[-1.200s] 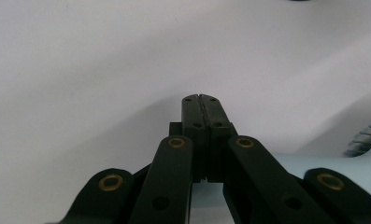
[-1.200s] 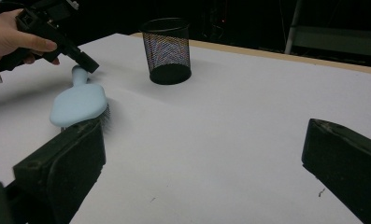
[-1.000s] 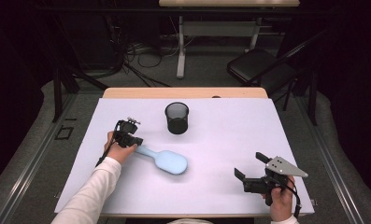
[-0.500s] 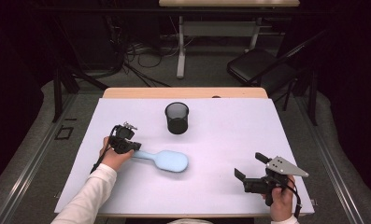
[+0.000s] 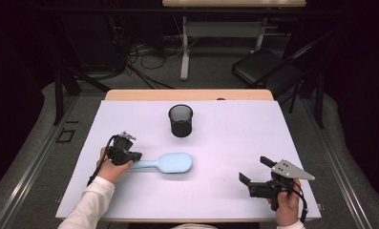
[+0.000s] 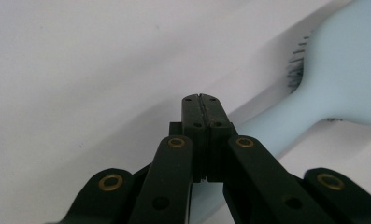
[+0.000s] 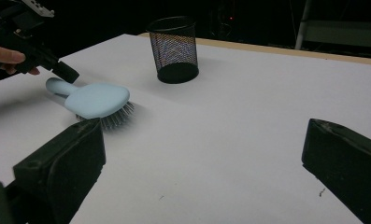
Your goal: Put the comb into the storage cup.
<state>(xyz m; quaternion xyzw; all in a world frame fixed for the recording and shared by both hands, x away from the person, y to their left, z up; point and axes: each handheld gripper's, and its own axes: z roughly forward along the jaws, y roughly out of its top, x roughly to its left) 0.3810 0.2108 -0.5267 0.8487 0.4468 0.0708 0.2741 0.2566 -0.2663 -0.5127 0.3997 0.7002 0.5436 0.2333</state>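
While two tools hover, one hairbrush [image 5: 163, 162] (bristles down), one mesh cup [image 5: 181, 120].

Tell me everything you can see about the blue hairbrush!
The hairbrush is pale blue and looks like smooth plastic, with a rounded oval head and a thick handle. It lies flat on the white table, bristles down; dark bristles poke out under the head. Its handle points toward the left gripper, whose jaws are shut just above the handle's end.

Your left gripper [image 6: 203, 100] has its jaws pressed together with nothing between them. Just beyond and right of the jaws the brush [image 6: 332, 84] lies on the counter [image 6: 80, 60], its handle running under them.
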